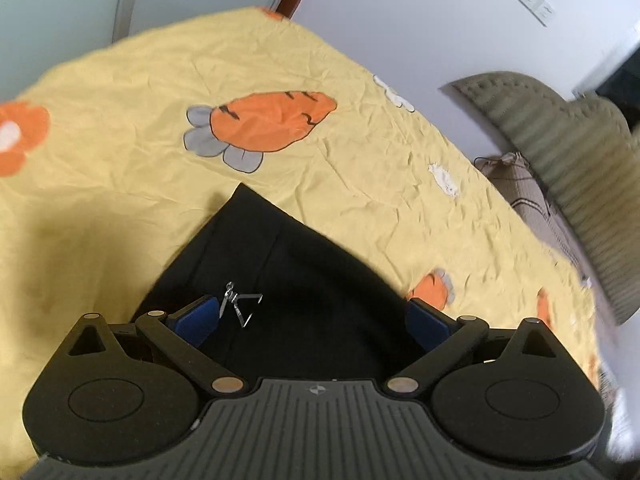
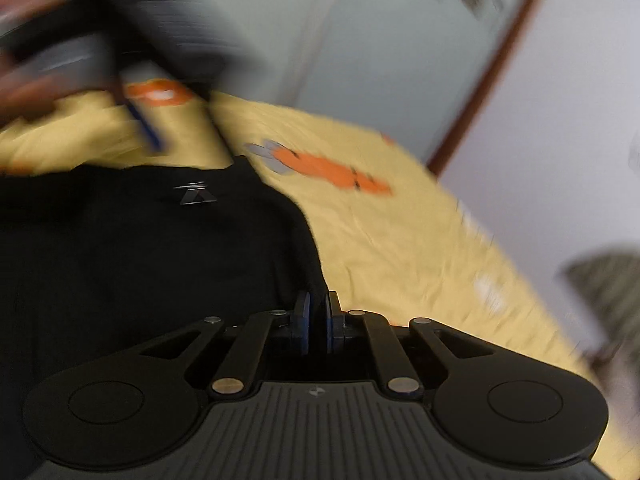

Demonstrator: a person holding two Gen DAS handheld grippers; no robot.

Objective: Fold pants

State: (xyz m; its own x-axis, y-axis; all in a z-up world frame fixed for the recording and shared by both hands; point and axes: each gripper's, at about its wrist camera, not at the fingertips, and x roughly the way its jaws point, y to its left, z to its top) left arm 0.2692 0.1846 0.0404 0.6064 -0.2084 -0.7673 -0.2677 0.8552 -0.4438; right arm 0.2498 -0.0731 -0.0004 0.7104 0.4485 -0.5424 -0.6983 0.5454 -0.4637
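Black pants lie on the bed's yellow carrot-print sheet, already a compact flat panel; judged mid-fold, further folds likely left. Matte, smooth knit with a small silver logo. Left gripper fingers spread above the cloth. Right gripper fingers pinch the pants' right edge.

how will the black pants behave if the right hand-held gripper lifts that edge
The black pants will probably drape limply: they lie flat in soft folds on the yellow carrot-print sheet. They look light, since the right hand-held gripper pinches only a thin edge. They may drag on the wrinkled sheet.
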